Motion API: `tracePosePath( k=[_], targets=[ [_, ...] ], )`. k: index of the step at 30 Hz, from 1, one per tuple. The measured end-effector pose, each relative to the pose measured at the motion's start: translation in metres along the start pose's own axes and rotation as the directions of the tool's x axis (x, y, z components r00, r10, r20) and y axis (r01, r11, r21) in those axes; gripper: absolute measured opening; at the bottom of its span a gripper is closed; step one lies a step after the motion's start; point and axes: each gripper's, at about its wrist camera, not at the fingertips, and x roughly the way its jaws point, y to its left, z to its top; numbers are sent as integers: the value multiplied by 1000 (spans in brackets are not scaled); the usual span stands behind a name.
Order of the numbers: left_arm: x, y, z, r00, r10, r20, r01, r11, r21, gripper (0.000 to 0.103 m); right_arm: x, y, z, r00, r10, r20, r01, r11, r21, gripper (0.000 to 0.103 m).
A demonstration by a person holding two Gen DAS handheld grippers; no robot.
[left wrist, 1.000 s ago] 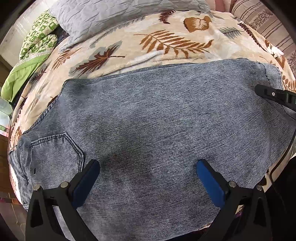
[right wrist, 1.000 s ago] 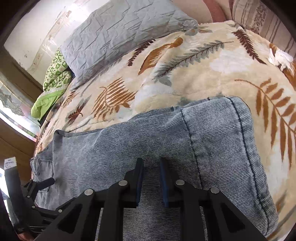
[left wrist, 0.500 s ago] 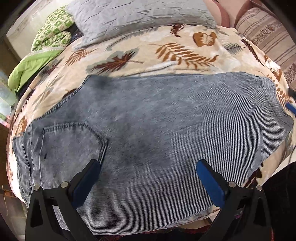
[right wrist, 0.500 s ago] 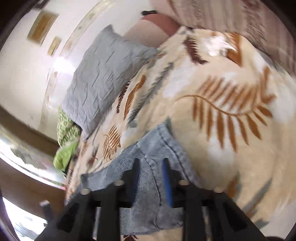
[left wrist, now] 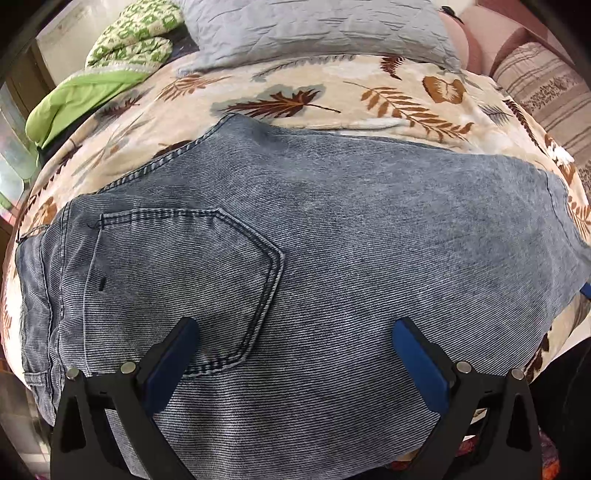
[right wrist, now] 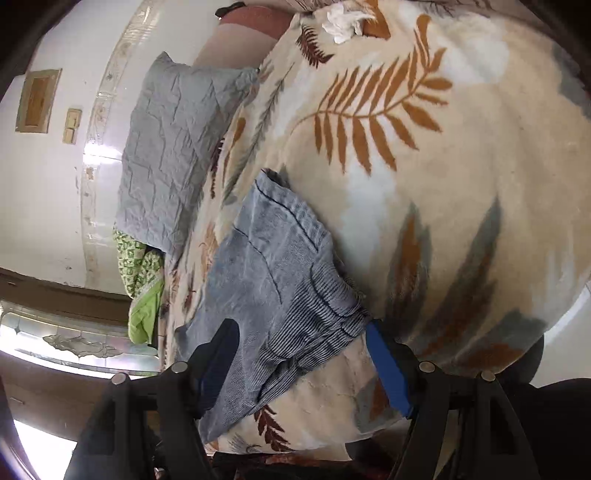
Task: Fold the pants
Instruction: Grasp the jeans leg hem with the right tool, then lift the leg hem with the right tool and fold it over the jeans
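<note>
Faded blue-grey denim pants [left wrist: 332, 240] lie flat across the bed w/ the cream leaf-print fleece blanket [left wrist: 369, 92], back pocket [left wrist: 177, 280] up at left, hem end at right. Left claw [left wrist: 295, 350] hovers over the near edge, blue pads spread wide, nothing between them. Right claw [right wrist: 301, 354] also wide, holding nothing; the bunched hem end of the pants [right wrist: 273, 266] sits btwn its pads. Grey quilted pillow [left wrist: 314, 29] and green patterned cloth [left wrist: 129, 40] at the far side of the bed.
</note>
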Motion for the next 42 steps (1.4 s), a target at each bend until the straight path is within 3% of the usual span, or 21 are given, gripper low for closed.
tracePosePath(
  k=[4, 9, 11, 12, 13, 16, 20, 23, 27, 29, 33, 36, 39, 41, 42],
  targets=[
    [1, -3, -4, 999, 5, 35, -7, 999, 33, 103, 8, -2, 3, 999, 25, 21, -26, 999, 45, 81],
    [0, -1, -7, 998, -7, 62, 4, 999, 41, 103, 12, -1, 7, 996, 48, 69, -53, 996, 72, 80],
    [0, -1, -8, 997, -8, 75, 5, 999, 45, 103, 13, 6, 6, 995, 42, 91, -46, 998, 42, 60],
    [-1, -1, -9, 997, -9, 78, 5, 999, 46, 103, 15, 11, 5, 995, 37, 87, -38, 999, 15, 36],
    [-1, -1, -10, 997, -9, 82, 5, 999, 48, 103, 21, 17, 4, 997, 29, 73, -28, 1000, -13, 31],
    [-2, -2, -12, 996, -8, 88, 4, 999, 53, 103, 28, 34, -3, 995, -43, 93, 52, 994, -96, 30],
    [-3, -2, -14, 996, -9, 92, 4, 998, 56, 103, 29, 47, -8, 988, -81, 133, 104, 979, -178, 27],
    [-6, 3, -12, 997, -28, 75, 27, 999, 25, 103, 24, 68, -18, 974, -117, 193, 171, 941, -292, 26],
    [-14, 21, -11, 996, -44, 75, 48, 998, -43, 103, 18, 112, -50, 953, -116, 279, 250, 823, -511, 26],
    [-19, 34, -9, 996, -35, 79, 41, 996, -81, 103, 18, 132, -67, 956, -83, 283, 241, 773, -587, 26],
    [-32, 63, -9, 994, -13, 105, 29, 988, -155, 103, 33, 160, -94, 977, -24, 210, 158, 740, -654, 26],
    [-43, 84, -11, 992, 26, 127, -1, 980, -197, 103, 62, 179, -111, 996, -8, 94, 69, 734, -676, 26],
    [-45, 100, -15, 991, 50, 123, -21, 973, -231, 103, 98, 187, -132, 999, -43, -28, 13, 731, -682, 31],
    [-44, 106, -18, 992, 58, 110, -29, 969, -247, 103, 126, 189, -146, 990, -84, -112, -15, 732, -681, 50],
    [-44, 108, -20, 993, 60, 104, -33, 968, -249, 103, 139, 189, -152, 982, -95, -166, -43, 734, -678, 66]
  ],
)
